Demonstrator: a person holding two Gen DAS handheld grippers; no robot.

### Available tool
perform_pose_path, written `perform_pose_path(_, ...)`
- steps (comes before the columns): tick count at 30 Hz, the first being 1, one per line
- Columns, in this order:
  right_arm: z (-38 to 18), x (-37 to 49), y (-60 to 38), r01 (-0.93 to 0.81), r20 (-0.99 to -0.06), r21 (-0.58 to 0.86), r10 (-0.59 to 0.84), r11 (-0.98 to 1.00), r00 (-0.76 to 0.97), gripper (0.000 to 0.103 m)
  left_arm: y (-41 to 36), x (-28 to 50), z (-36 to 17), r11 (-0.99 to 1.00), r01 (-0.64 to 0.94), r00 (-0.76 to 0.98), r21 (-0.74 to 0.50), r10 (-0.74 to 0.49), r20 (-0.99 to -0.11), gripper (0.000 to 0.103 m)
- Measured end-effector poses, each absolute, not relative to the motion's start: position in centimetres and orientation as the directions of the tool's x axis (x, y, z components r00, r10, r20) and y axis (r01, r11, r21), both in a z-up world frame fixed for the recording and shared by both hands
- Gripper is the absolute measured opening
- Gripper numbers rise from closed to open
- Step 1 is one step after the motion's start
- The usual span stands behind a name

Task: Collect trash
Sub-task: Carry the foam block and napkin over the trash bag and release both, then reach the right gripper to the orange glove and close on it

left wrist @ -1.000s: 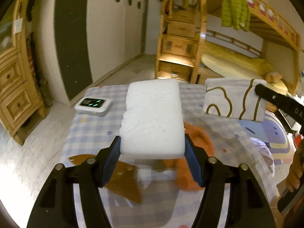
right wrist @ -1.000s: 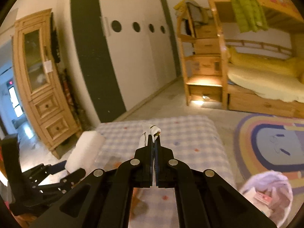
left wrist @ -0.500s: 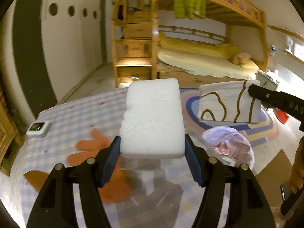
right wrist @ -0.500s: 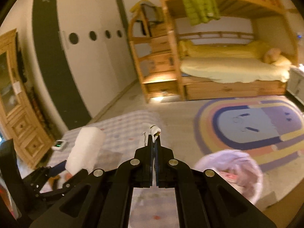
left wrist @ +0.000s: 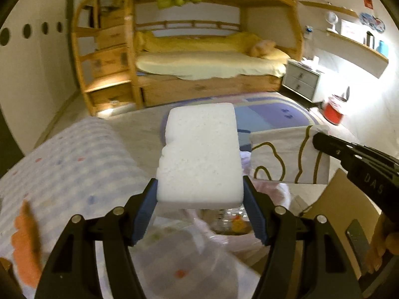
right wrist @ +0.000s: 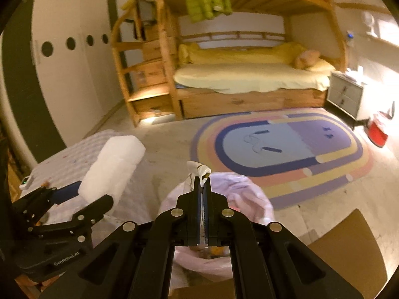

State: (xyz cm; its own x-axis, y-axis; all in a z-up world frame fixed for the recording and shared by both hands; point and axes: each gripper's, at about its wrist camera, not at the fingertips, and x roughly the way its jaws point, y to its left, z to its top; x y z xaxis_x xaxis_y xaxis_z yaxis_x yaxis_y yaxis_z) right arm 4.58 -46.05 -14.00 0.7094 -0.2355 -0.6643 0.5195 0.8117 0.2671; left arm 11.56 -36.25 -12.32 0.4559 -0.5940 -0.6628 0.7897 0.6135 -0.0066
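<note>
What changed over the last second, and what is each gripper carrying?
Both grippers swung from over the checkered table toward the pink trash bag on the floor. Nothing was released: the left gripper still clamps the white foam block, the right gripper still pinches the patterned paper.

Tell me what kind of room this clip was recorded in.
Most likely a child's bedroom. A wooden bunk bed with yellow bedding fills the far wall, a colourful oval rug covers the floor, and a small nightstand stands beside the bed.
</note>
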Motion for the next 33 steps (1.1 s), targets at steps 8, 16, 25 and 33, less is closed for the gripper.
perform_pose_path(8, -16.9, 4.9, -49.3, 0.548, -0.683, 0.290, -0.231, 0.784, 0.693, 0.006, -39.0, 12.5, -13.8, 0.594, 0.803, 0.400, -0.059, -0.609, -0.685, 0.079)
perform_pose_path(16, -18.3, 5.2, -49.0, 0.559, -0.710, 0.321, -0.196, 0.765, 0.676, 0.031, -36.6, 13.6, -12.8, 0.655, 0.752, 0.455, -0.070, -0.593, -0.664, 0.084)
perform_pose_path(25, -14.5, 4.5, -46.2, 0.487, -0.668, 0.337, -0.160, 0.806, 0.727, 0.031, -30.8, 13.0, -10.0, 0.722, 0.691, 0.560, -0.032, -0.562, -0.609, 0.084)
perform_pose_path(33, -9.6, 6.9, -39.9, 0.331, -0.622, 0.374, -0.030, 0.866, 0.783, 0.031, -23.8, 12.5, -8.7, 0.784, 0.621, 0.632, -0.005, -0.505, -0.587, 0.084)
